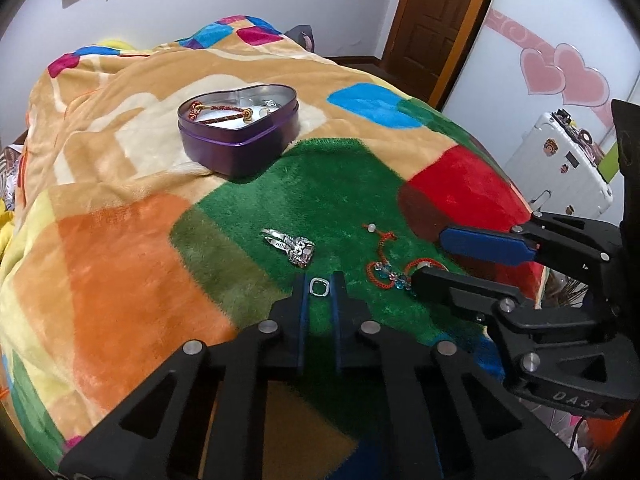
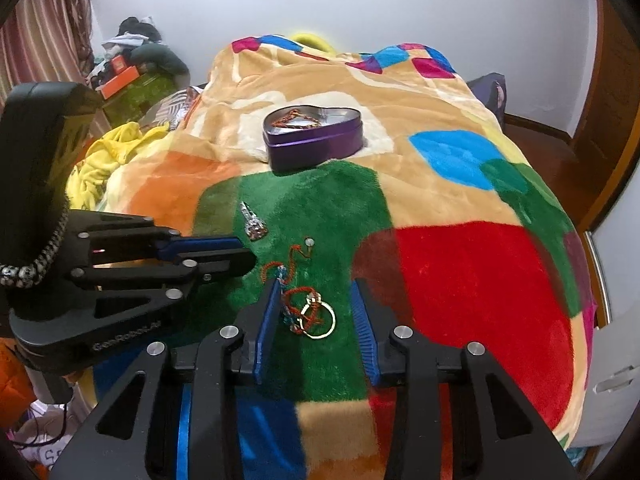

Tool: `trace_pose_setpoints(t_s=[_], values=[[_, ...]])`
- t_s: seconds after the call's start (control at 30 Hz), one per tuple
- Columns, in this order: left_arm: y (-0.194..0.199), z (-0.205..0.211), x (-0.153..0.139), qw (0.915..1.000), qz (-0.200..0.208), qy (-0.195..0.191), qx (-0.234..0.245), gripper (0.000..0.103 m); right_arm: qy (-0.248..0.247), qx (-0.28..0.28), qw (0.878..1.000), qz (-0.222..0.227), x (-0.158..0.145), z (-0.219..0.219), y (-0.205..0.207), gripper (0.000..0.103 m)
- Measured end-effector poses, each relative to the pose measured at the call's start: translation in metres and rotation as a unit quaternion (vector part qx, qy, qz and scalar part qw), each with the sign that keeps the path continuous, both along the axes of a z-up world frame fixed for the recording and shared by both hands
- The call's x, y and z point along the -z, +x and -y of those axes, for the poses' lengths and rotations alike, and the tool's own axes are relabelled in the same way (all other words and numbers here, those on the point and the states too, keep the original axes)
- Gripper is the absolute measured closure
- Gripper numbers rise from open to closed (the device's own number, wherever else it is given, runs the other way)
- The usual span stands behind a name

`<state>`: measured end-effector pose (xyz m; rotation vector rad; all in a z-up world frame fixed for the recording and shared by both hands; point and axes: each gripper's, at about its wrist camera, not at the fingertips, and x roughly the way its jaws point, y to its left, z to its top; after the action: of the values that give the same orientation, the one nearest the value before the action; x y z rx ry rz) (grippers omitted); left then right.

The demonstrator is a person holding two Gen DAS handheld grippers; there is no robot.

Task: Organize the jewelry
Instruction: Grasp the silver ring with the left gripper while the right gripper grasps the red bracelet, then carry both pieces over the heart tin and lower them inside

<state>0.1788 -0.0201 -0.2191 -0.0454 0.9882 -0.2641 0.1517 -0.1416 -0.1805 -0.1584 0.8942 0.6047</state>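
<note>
Now your left gripper (image 1: 319, 286) pinches a small silver ring (image 1: 319, 287), frame bottom-center; right gripper (image 2: 316, 308) fingers spread wide around red cord bracelet (image 2: 304, 304). Heart tin (image 1: 240, 128) upper center.

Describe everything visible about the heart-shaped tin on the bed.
The heart-shaped tin looks like metal, with dark purple walls, a thin lighter band near the base and a silvery inside. It has no lid on and sits upright on the tan part of the blanket, beside the green patch, beyond both claws. Inside lie a red braided bracelet on a pale lining and some small silvery pieces too unclear to name. Nothing else touches it.
</note>
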Motion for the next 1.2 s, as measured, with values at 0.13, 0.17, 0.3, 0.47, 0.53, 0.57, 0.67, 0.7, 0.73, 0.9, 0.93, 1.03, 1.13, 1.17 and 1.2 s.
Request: trace_pose_setpoints(t_s=[0.13, 0.17, 0.3, 0.47, 0.53, 0.57, 0.67, 0.7, 0.73, 0.9, 0.93, 1.03, 1.13, 1.17, 1.2], values=[[-0.003, -0.004, -0.004, 0.9999, 0.008, 0.003, -0.010, 0.094, -0.003, -0.014, 1.000, 0.003, -0.002, -0.007, -0.001, 0.075], [-0.006, -0.006, -0.006, 0.9998, 0.011, 0.007, -0.015, 0.094, -0.006, -0.018, 1.000, 0.004, -0.002, -0.009, 0.000, 0.076], [-0.013, -0.017, -0.012, 0.9993, 0.019, 0.010, -0.031, 0.094, -0.016, -0.029, 0.999, 0.005, 0.000, -0.018, 0.002, 0.083], [-0.021, -0.030, -0.020, 0.9986, 0.028, 0.007, -0.045, 0.094, -0.031, -0.047, 0.998, -0.003, 0.006, -0.032, 0.006, 0.087], [-0.023, -0.033, -0.022, 0.9984, 0.031, 0.005, -0.048, 0.094, -0.041, -0.050, 0.998, -0.005, 0.010, -0.036, 0.007, 0.092], [-0.024, -0.033, -0.022, 0.9983, 0.032, 0.005, -0.049, 0.094, -0.045, -0.050, 0.998, -0.004, 0.011, -0.038, 0.007, 0.092], [-0.028, -0.035, -0.027, 0.9979, 0.038, 0.003, -0.052, 0.094, -0.038, -0.043, 0.998, -0.007, 0.009, -0.035, 0.009, 0.095], [-0.029, -0.035, -0.028, 0.9978, 0.040, 0.003, -0.052, 0.094, -0.034, -0.041, 0.999, -0.008, 0.007, -0.034, 0.009, 0.095], [-0.030, -0.036, -0.030, 0.9976, 0.044, 0.003, -0.054, 0.094, -0.028, -0.036, 0.999, -0.008, 0.005, -0.032, 0.010, 0.095], [-0.032, -0.038, -0.042, 0.9966, 0.058, 0.001, -0.058, 0.094, -0.016, -0.018, 1.000, 0.012, -0.013, -0.025, 0.009, 0.095], [-0.032, -0.038, -0.044, 0.9964, 0.061, 0.001, -0.059, 0.094, -0.014, -0.017, 1.000, 0.016, -0.016, -0.025, 0.009, 0.095], [-0.031, -0.040, -0.053, 0.9954, 0.073, 0.001, -0.062, 0.094, -0.008, -0.008, 0.999, 0.033, -0.030, -0.022, 0.011, 0.095], [-0.029, -0.044, -0.060, 0.9943, 0.083, 0.002, -0.067, 0.094, 0.002, -0.001, 0.999, 0.047, -0.043, -0.021, 0.014, 0.095], [-0.028, -0.046, -0.064, 0.9939, 0.087, 0.002, -0.069, 0.094, 0.005, 0.001, 0.999, 0.052, -0.047, -0.020, 0.015, 0.095], [-0.027, -0.048, -0.066, 0.9935, 0.090, 0.001, -0.071, 0.094, 0.007, 0.004, 0.998, 0.059, -0.053, -0.020, 0.017, 0.095]])
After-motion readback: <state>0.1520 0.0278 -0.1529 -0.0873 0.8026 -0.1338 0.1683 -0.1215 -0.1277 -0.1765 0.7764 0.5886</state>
